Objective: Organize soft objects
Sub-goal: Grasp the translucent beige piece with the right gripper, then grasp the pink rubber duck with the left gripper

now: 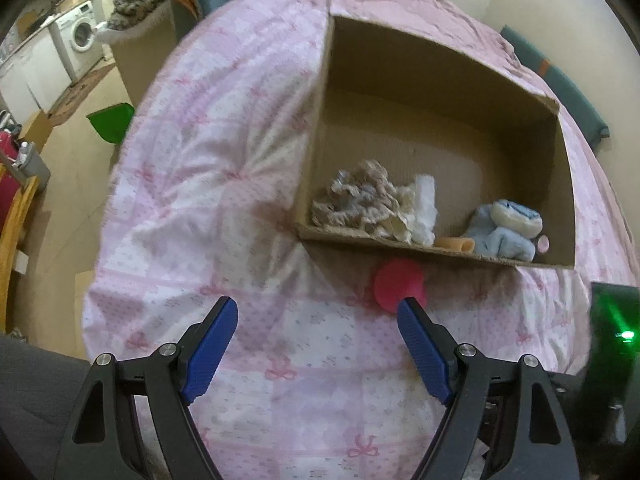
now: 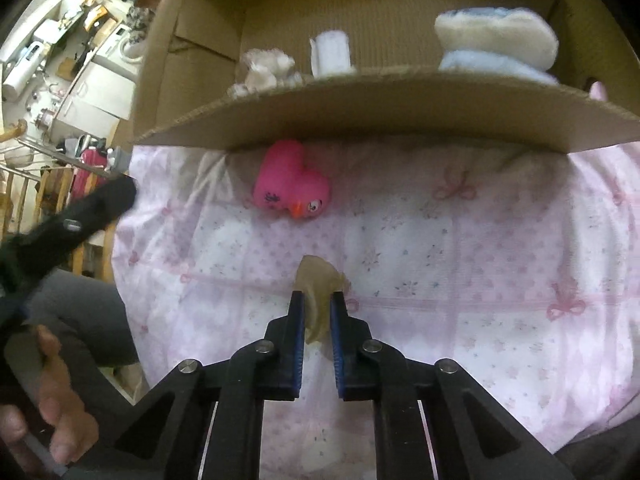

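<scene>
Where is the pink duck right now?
The pink duck lies on the bedspread just outside the cardboard box, against its near wall, toward the left in the right wrist view.

Your left gripper [image 1: 318,312] and right gripper [image 2: 317,304] are built alike: glossy black angular arms with triangular cut-outs, joined by round silver pivot screws. Each finger carries a ribbed blue pad [image 1: 212,356]. At the edge of the right wrist view, your bare hand [image 2: 60,408] shows no sleeve.

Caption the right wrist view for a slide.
Right hand-held gripper pinches a translucent beige soft piece above pink bedding, near a pink rubber duck beside the cardboard box.
</scene>
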